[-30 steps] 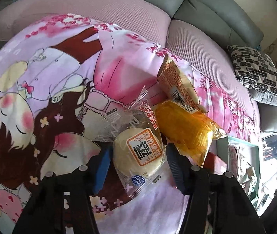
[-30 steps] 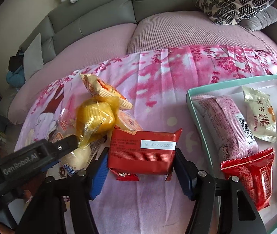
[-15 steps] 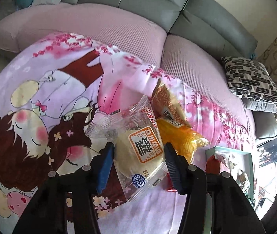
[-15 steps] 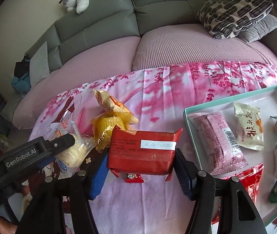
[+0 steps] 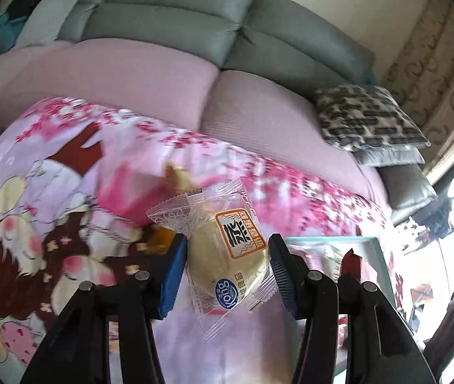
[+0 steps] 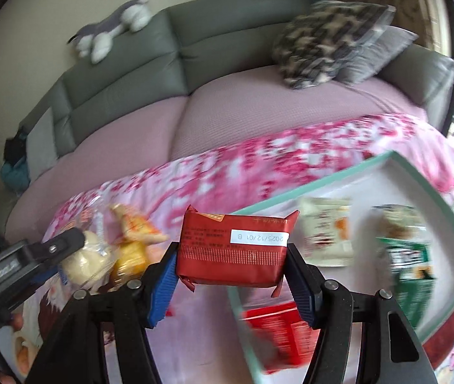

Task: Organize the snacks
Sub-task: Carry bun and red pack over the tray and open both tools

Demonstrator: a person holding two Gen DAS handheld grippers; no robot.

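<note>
Your left gripper (image 5: pixel 227 257) pinches a clear-wrapped pale bun (image 5: pixel 227 256) between its blue pads, lifted off the pink cartoon blanket (image 5: pixel 67 224). Your right gripper (image 6: pixel 231 275) clamps a red snack pack (image 6: pixel 233 249) by its short ends, date label facing you, held over the near rim of the teal tray (image 6: pixel 435 198). Yellow and orange packets (image 6: pixel 132 240) lie on the blanket between both tools.
</note>
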